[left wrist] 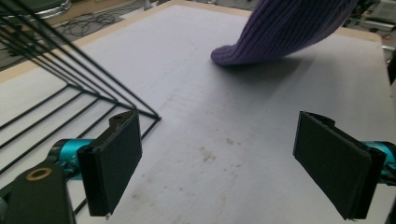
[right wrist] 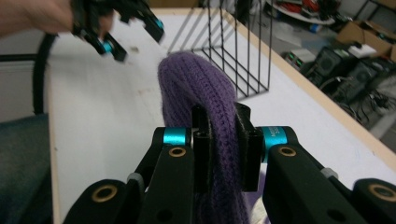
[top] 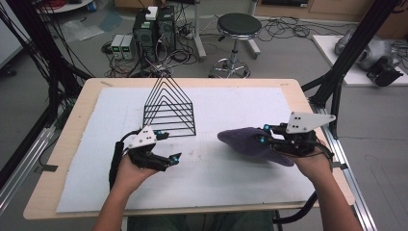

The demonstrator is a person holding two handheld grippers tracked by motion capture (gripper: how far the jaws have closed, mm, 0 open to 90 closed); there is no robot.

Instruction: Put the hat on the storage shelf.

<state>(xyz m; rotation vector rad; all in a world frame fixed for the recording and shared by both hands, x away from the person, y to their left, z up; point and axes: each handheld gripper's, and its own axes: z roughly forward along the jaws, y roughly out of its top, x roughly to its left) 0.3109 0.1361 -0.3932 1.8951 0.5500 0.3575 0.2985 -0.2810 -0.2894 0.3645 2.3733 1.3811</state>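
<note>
Right gripper (right wrist: pixel 220 140) jaws clamp the purple knitted hat (right wrist: pixel 205 88) above the tabletop (top: pixel 86 103) — left gripper (left wrist: pixel 219 158) jaws gape open, empty, beside the black wire rack (top: pixel 169 108)

Overhead and gripper views, shared purple knit (top: pixel 250 140)
</note>
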